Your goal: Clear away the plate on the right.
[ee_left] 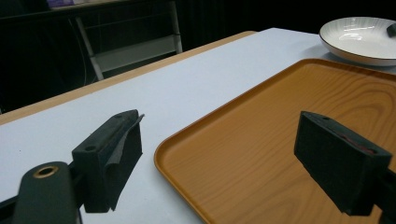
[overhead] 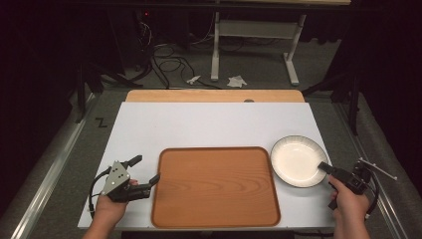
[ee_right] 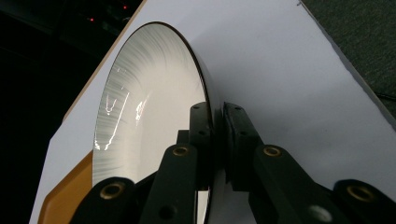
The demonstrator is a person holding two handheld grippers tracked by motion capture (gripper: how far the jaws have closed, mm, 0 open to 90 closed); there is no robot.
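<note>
One round glossy white plate (ee_right: 140, 107), dark rim pinched by right hand-held gripper (ee_right: 217, 135).

The left gripper (overhead: 147, 170) rests low with its jaws spread wide apart; the right gripper (overhead: 324, 166) has its jaws pinched nearly together.

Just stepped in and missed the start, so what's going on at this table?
A person works at a white table with a claw in each hand. The right claw is shut on the rim of a white plate, which sits just right of a wooden tray. The left claw is open at the tray's left edge, one jaw over the tray and one over the table, holding nothing. The tray has nothing on it.
</note>
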